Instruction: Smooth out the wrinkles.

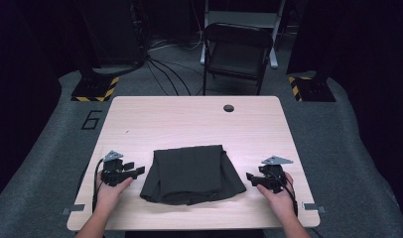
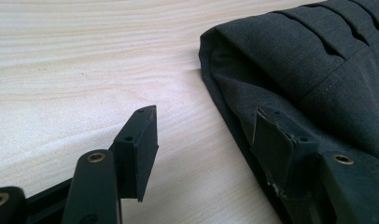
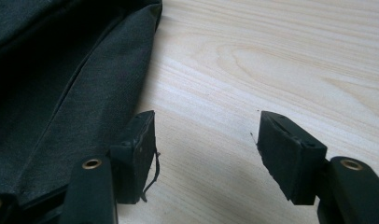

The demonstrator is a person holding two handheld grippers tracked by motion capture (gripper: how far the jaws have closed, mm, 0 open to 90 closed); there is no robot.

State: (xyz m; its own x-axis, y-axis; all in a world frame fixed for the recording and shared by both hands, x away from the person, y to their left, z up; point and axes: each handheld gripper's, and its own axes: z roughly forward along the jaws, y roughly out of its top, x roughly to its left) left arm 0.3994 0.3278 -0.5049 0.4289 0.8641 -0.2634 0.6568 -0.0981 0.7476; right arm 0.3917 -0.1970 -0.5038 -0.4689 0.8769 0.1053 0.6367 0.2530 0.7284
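A folded dark grey garment (image 1: 192,173) lies in the middle of the light wooden table (image 1: 189,119), toward the front. My left gripper (image 1: 137,172) rests on the table just left of the cloth, open, jaws pointing at its left edge. In the left gripper view the pleated cloth (image 2: 309,79) lies to the right, and the right fingertip (image 2: 276,140) stands over its edge; bare wood shows between the jaws. My right gripper (image 1: 250,177) sits just right of the cloth, open. In the right gripper view the cloth (image 3: 71,93) lies by the left fingertip (image 3: 138,149).
A round cable hole (image 1: 229,108) is near the table's far edge. Beyond the table stands a dark folding chair (image 1: 236,52), with cables on the grey floor. Yellow-black striped bases (image 1: 95,89) flank the far corners. Bare wood surrounds the cloth.
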